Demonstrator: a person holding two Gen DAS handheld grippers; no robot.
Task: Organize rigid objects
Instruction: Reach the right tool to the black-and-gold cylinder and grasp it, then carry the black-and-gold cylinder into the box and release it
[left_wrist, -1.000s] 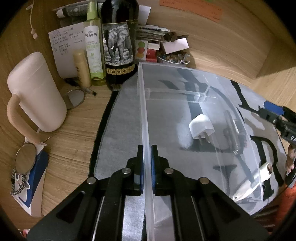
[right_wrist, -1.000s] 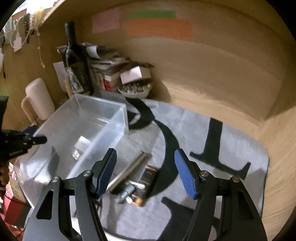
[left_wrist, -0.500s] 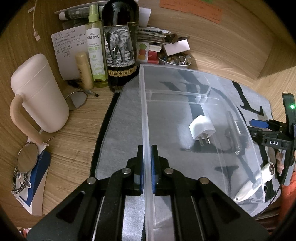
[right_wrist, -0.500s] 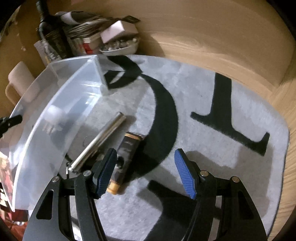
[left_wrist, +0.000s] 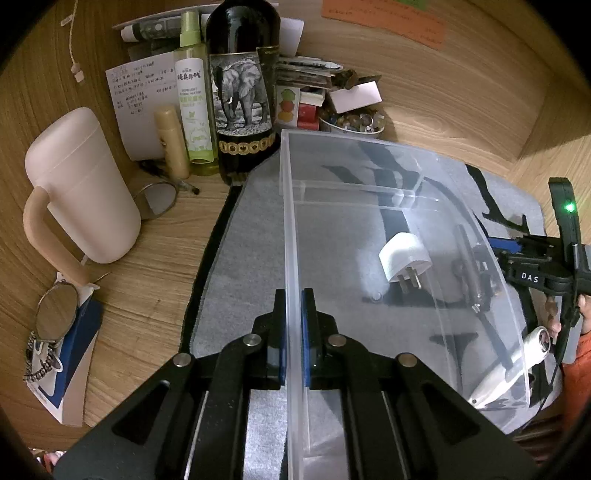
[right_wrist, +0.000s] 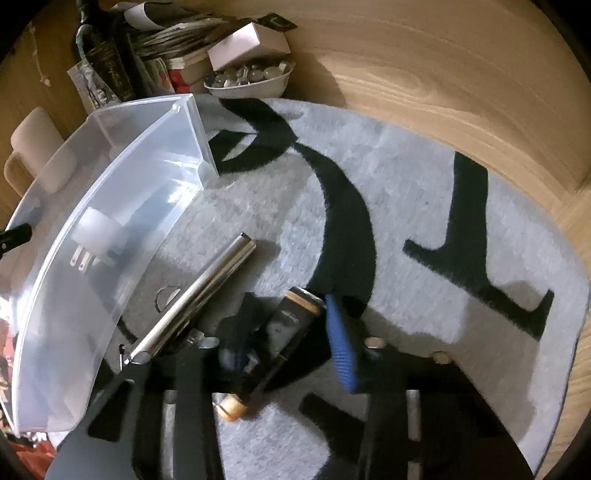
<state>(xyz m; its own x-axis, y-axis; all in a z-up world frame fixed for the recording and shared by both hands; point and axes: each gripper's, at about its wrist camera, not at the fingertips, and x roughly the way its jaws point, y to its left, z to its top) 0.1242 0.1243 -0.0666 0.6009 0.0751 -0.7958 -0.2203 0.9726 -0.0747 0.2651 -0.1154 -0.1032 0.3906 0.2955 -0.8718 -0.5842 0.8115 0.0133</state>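
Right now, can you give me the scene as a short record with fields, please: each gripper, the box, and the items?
left gripper: shut on the near wall of the clear plastic box
right gripper: jaws just closing around the black tube with tan ends; contact unclear
in box: white plug adapter
on grey mat: shiny metal tube beside the box

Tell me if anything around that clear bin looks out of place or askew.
Only the white plug is inside the clear bin. The silver tube, the black tube between the right gripper's closing jaws, and a white tool lie outside it on the mat, at mismatched angles.
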